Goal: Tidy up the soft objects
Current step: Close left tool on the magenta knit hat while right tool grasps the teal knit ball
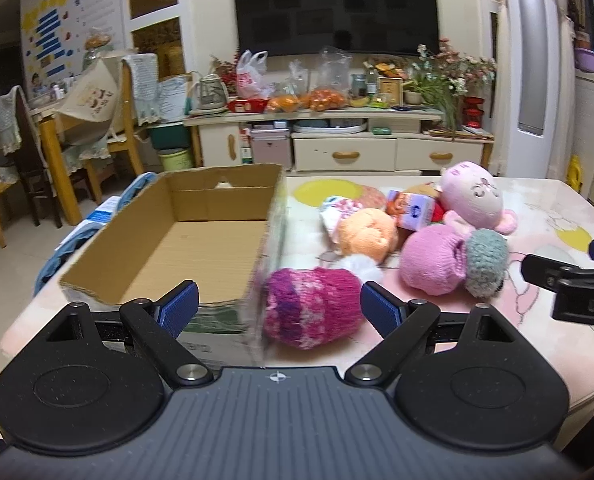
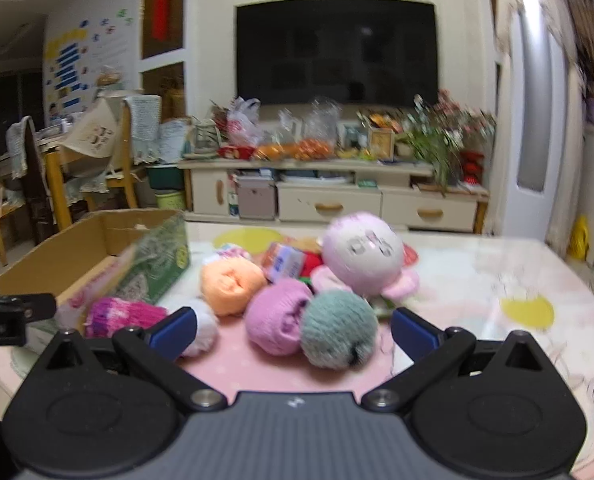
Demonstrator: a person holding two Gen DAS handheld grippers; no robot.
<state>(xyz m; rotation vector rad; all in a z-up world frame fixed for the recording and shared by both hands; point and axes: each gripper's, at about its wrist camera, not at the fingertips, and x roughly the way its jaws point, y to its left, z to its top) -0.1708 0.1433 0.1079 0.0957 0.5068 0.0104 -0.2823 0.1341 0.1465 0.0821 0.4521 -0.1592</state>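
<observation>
An empty cardboard box [image 1: 201, 240] stands on the left of the table; it also shows in the right wrist view [image 2: 77, 256]. Beside it lies a pile of soft knitted things: a magenta hat [image 1: 313, 312] [image 2: 125, 316], an orange piece [image 1: 367, 234] [image 2: 229, 284], a pink ball [image 1: 433, 258] [image 2: 275, 316], a grey-green ball [image 1: 487, 260] [image 2: 337, 332] and a pink plush doll [image 1: 473, 196] [image 2: 363, 256]. My left gripper [image 1: 279, 312] is open, the magenta hat just ahead between its fingers. My right gripper [image 2: 293, 332] is open just short of the pink and grey-green balls.
A small printed carton [image 1: 411, 208] lies among the soft things. The table [image 1: 537, 216] has a pale patterned cover. Behind it are a TV cabinet [image 1: 337, 136] with clutter, chairs [image 1: 37, 148] at the left and a tall white unit [image 1: 533, 72] at the right.
</observation>
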